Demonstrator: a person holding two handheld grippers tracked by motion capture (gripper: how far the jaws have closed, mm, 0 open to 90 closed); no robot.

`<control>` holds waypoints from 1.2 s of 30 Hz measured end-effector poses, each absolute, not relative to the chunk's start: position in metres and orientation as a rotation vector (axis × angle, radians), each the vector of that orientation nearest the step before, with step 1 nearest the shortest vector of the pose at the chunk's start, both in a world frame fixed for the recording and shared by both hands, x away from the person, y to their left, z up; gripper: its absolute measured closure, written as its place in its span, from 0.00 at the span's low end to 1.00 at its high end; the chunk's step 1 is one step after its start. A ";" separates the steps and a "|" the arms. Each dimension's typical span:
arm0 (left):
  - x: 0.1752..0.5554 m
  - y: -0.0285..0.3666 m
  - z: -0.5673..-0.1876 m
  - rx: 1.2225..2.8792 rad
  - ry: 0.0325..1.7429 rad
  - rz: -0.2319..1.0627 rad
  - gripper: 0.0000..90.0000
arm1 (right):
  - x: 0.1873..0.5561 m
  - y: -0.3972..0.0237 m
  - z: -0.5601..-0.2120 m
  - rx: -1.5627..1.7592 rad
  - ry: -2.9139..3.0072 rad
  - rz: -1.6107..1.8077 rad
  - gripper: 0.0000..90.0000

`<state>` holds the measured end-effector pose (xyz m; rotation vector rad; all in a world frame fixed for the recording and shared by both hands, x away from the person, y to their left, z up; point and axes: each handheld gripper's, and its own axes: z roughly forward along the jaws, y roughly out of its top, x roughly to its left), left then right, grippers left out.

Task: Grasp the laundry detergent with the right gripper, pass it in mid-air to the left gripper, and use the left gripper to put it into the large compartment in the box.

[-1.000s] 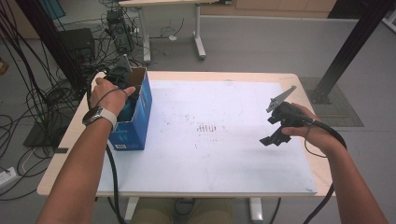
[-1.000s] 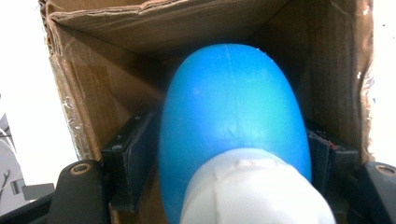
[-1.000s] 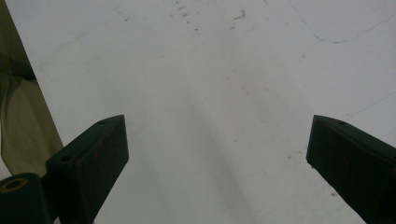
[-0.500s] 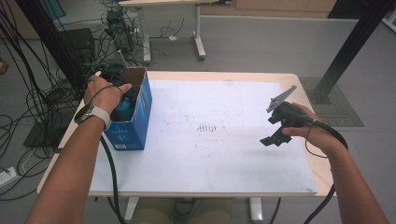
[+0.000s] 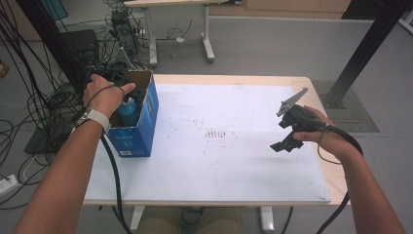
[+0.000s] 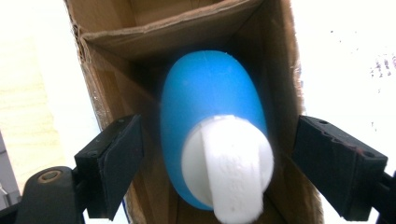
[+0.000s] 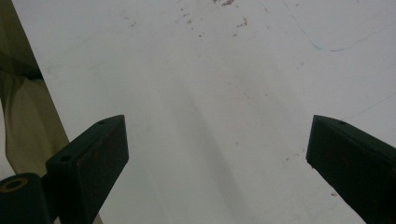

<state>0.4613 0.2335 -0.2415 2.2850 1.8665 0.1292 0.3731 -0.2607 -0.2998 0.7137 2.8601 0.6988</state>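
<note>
Blue plastic bottle (image 6: 210,126) with white flip cap (image 6: 229,170) standing inside the open cardboard box (image 5: 139,129) at the left end of the table (image 5: 234,161), cap end toward the left gripper (image 6: 219,168). Left jaws just been opening, now well apart on either side of the bottle, pads clear of it, nothing gripped. Right gripper (image 7: 215,154) hovering over bare white tabletop at the right side, jaws spread wide, empty.

Risks, as a judgement: bottle probably just released, possibly leaning against a box wall rather than seated flat; could tip or slide if knocked. Tight fit between jaws and cardboard walls; lifting out at an angle could snag a jaw on the torn flap or rim and drag the light box sideways toward the near table edge. Trailing cable (image 5: 114,180) near the box could catch a corner during withdrawal. No hold on the box from the right side, so nothing to steady it.
</note>
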 end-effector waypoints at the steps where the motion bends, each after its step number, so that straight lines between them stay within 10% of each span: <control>1: 0.461 0.234 -0.241 2.286 1.865 0.128 0.18 | 0.373 -0.260 -0.299 0.707 2.861 0.695 0.06; 36: 0.439 0.210 -0.167 2.425 1.570 0.123 0.08 | 0.369 -0.253 -0.286 0.715 2.857 0.663 0.06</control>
